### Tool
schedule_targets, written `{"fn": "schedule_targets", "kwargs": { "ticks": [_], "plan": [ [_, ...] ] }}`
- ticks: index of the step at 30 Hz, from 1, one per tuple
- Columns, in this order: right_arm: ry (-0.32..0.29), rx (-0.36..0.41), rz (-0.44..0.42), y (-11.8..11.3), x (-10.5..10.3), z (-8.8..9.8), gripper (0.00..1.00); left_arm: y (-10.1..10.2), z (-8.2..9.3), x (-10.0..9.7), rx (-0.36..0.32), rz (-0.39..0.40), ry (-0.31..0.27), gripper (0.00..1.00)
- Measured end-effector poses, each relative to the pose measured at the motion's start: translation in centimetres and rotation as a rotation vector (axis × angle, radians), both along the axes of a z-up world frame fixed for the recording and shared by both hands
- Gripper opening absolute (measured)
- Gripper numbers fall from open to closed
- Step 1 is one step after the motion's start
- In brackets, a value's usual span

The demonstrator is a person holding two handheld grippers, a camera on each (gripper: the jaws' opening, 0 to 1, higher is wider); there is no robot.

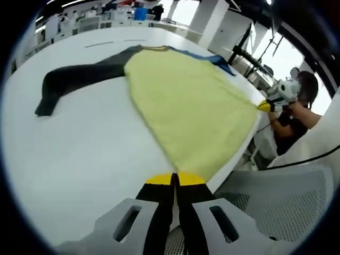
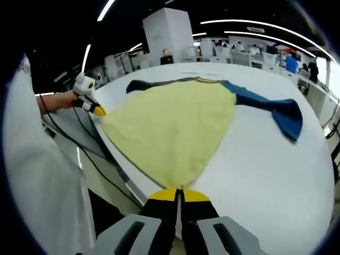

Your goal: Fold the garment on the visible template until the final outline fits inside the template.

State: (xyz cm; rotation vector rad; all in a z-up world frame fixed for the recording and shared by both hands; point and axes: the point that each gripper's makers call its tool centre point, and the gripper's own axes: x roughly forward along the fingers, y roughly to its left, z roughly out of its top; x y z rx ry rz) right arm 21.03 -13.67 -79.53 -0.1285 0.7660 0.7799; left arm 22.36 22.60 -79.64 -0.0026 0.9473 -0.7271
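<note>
Left gripper view
claw: left gripper comes up from 6 o'clock with its jaws pressed together – pinching the near hem corner of the garment
garment: yellow body spread flat on the white table, fanning out from the jaws toward 12 o'clock
sleeves: dark grey sleeve runs off to 10 o'clock, a bit of blue sleeve peeks out at 1 o'clock
other claw: right gripper sits at 3 o'clock, its yellow tips on the far hem corner right at the table edge; can't tell from here how tightly it's closed
person: an arm behind that gripper, at 3 o'clock

Right gripper view
claw: right gripper at 6 o'clock, jaws closed on its own hem corner – fabric goes straight in between the yellow tips
garment: yellow body stretched up toward 12 o'clock, hem pulled along the near table edge
sleeves: blue sleeve lies out to 2 o'clock, dark sleeve at 11 o'clock
other claw: left gripper at 9 o'clock, held in a hand, tips at the other hem corner
template: can't make one out on the table
</note>
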Motion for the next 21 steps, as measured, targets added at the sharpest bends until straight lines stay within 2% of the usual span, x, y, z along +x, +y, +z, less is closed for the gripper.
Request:
{"fn": "schedule_targets", "kwargs": {
  "ticks": [10, 14, 17, 19, 21],
  "plan": [
    [-0.012, -0.012, 0.027, -0.2, 0.1, 0.1, 0.0, 0.0, 1.3, 0.6, -0.036, 0.001, -0.052, 0.0],
    [-0.031, 0.003, 0.031, -0.3, 0.3, 0.7, 0.05, -0.2, 2.0, 0.8, -0.056, -0.01, -0.079, 0.03],
    [-0.041, 0.011, 0.032, -0.4, 0.5, 1.3, 0.05, -0.7, 2.6, 0.9, -0.064, -0.048, -0.108, 0.05],
    [-0.04, 0.01, 0.03, -0.5, 0.7, 1.4, 0.06, -1.0, 3.0, 1.1, -0.053, -0.084, -0.143, 0.09],
    [-0.046, 0.009, 0.024, -0.6, 0.9, 1.6, 0.08, -1.3, 3.3, 1.2, -0.062, -0.093, -0.153, 0.13]
  ]
}}
